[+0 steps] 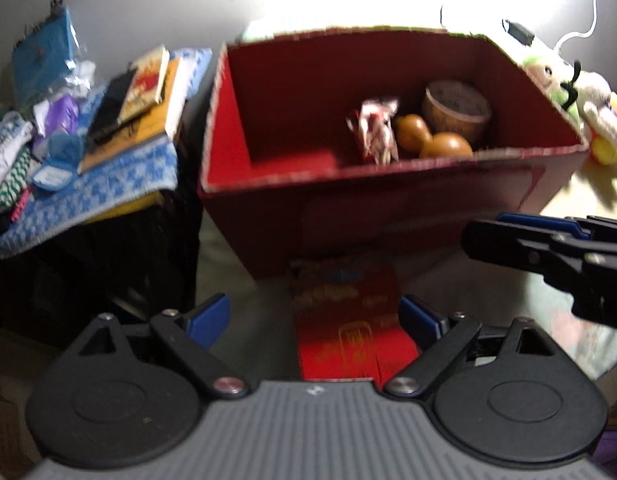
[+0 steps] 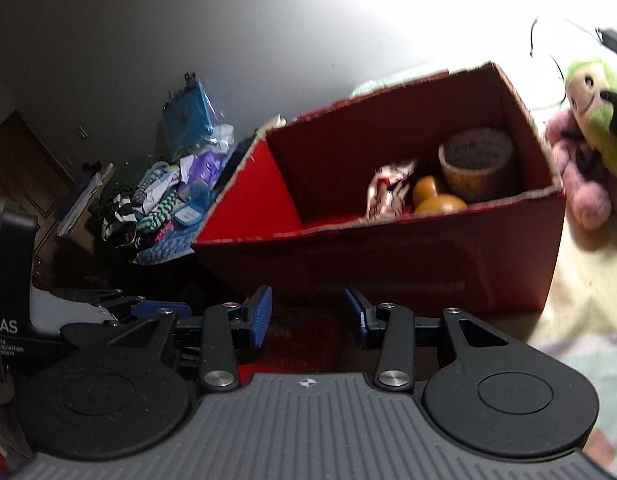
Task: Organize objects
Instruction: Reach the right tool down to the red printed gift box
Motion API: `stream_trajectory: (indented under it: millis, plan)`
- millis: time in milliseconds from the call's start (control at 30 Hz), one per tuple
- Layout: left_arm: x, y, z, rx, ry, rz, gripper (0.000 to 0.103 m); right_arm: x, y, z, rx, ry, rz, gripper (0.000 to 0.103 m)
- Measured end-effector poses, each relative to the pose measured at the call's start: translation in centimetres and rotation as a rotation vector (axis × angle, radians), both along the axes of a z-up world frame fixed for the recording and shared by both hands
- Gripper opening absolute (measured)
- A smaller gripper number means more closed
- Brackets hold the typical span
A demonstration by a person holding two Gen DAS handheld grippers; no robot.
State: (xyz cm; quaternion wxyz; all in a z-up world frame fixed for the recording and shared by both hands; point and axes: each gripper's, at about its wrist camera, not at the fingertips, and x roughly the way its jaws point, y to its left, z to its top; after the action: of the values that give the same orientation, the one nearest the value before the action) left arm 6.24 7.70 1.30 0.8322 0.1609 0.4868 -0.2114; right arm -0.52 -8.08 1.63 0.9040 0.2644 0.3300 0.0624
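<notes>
A red cardboard box [image 1: 372,208] [image 2: 388,264] stands open-topped ahead of both grippers. Inside it lie a round wooden cup [image 1: 456,110] [image 2: 476,160], a brown gourd [image 1: 432,138] [image 2: 438,196] and a red-and-white packet [image 1: 374,132] [image 2: 388,192]. A flat red packet [image 1: 344,292] lies in front of the box, between the spread fingers of my left gripper [image 1: 316,320], which is open. The packet's right edge sits close to the right pad. My right gripper [image 2: 308,316] [image 1: 484,232] is open just before the box's front wall, over a dark red blurred shape.
To the left, a stand under a blue checkered cloth [image 1: 108,188] carries books [image 1: 148,96], a blue bag [image 1: 44,52] and small clutter [image 2: 164,192]. Plush toys [image 1: 564,92] [image 2: 596,120] lie right of the box on a pale cloth [image 2: 588,280]. A white wall is behind.
</notes>
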Motion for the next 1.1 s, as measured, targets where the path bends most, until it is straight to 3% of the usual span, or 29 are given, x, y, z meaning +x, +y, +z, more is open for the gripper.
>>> stream_trajectory:
  millis: [433, 1100]
  plan:
    - [-0.8, -0.3, -3.6, 0.003, 0.141, -0.001, 0.094, 1.0, 0.4, -3.5, 0.176, 0.166, 0.046, 0.044]
    - [-0.3, -1.4, -5.3, 0.002, 0.166, -0.008, 0.085, 3.3, 1.1, -6.9, 0.264, 0.303, 0.117, 0.046]
